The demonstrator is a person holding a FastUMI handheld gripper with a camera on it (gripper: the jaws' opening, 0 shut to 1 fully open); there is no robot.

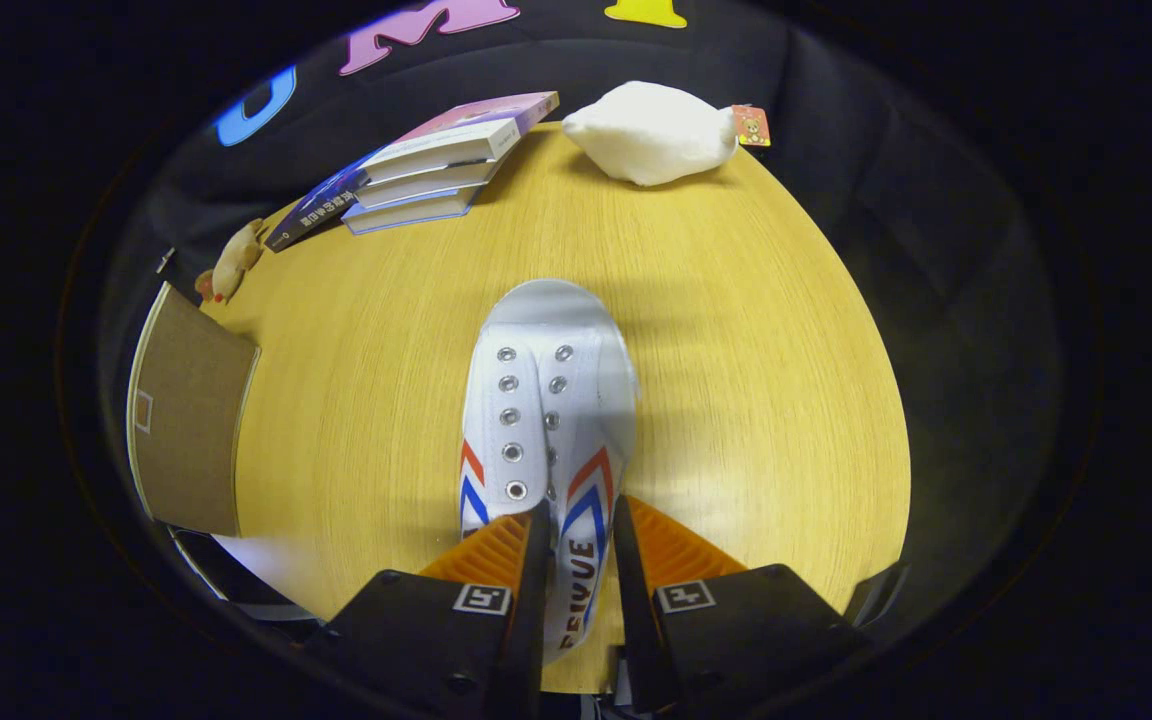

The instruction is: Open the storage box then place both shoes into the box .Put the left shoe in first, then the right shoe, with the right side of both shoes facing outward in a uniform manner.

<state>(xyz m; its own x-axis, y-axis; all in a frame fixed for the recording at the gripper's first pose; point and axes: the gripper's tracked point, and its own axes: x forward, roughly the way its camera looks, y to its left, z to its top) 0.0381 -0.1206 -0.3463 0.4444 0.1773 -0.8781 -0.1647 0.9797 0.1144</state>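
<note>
White canvas shoe [546, 420] with red and blue chevron stripes and silver eyelets, pinched between the gripper [579, 530] fingers; light wood-grain table [756, 380]; brown cardboard flap [186, 410]; white plush toy [651, 132].

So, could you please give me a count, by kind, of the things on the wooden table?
Shoes: 1, a white shoe with the hand-held gripper shut on its tongue
Books: 3, stacked
Soft toys: 2, a white plush and a small tan toy
Cardboard box flaps: 1
Total: 7
</note>
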